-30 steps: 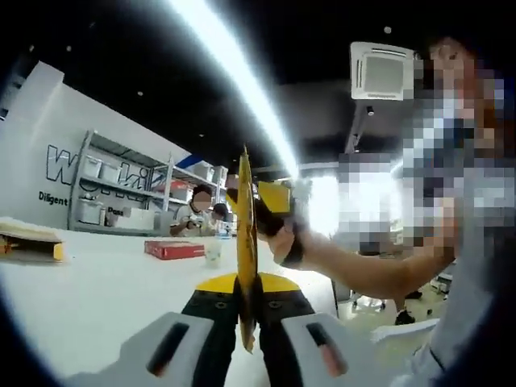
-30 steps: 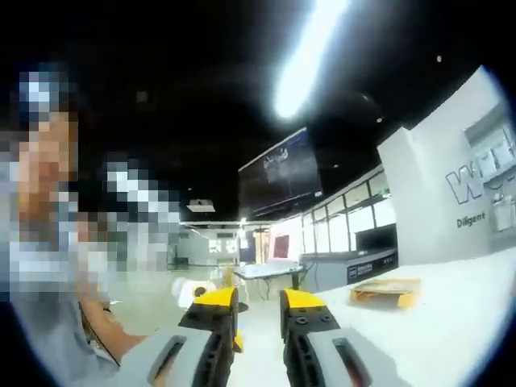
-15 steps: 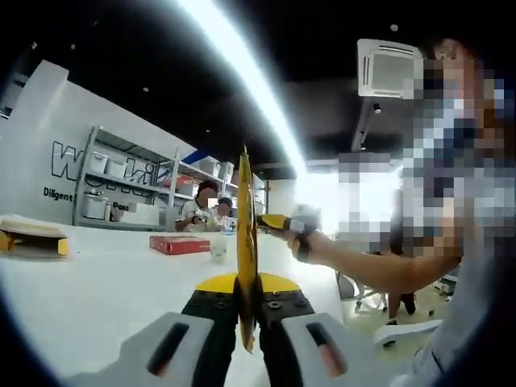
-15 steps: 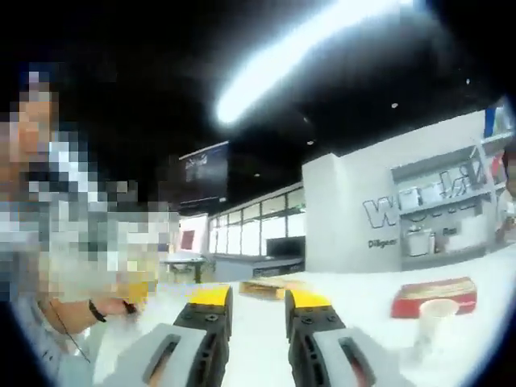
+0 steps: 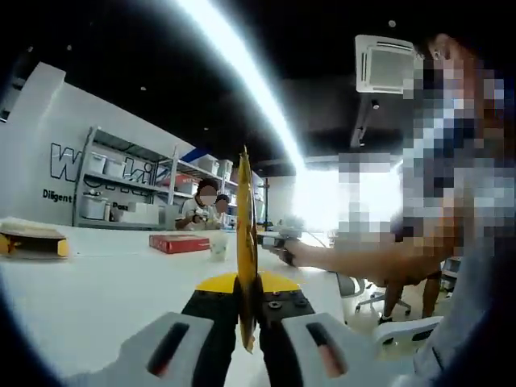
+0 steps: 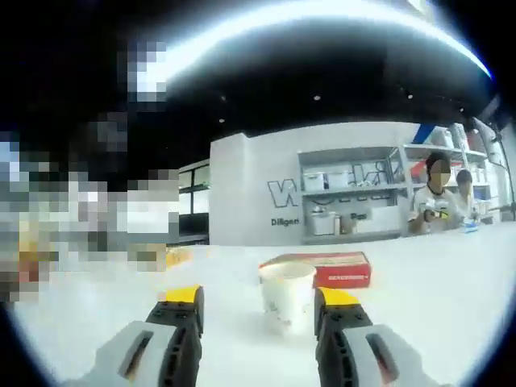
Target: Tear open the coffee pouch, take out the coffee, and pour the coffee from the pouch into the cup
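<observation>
White tabletop (image 5: 97, 282) runs under both views, backed by a white wall with shelving (image 6: 347, 201). Jaws of the left gripper (image 5: 247, 292) are clenched on the yellow coffee pouch (image 5: 245, 234), which stands edge-on and upright between them. Jaws of the right gripper (image 6: 264, 300) are spread apart with nothing between them, pointing at the white paper cup (image 6: 285, 294) standing on the table just ahead. Behind the cup lies a red box (image 6: 334, 268); two seated people (image 6: 439, 197) are far back

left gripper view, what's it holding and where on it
The left gripper is shut on the yellow coffee pouch, gripping its lower end; the pouch stands edge-on above the jaws.
</observation>
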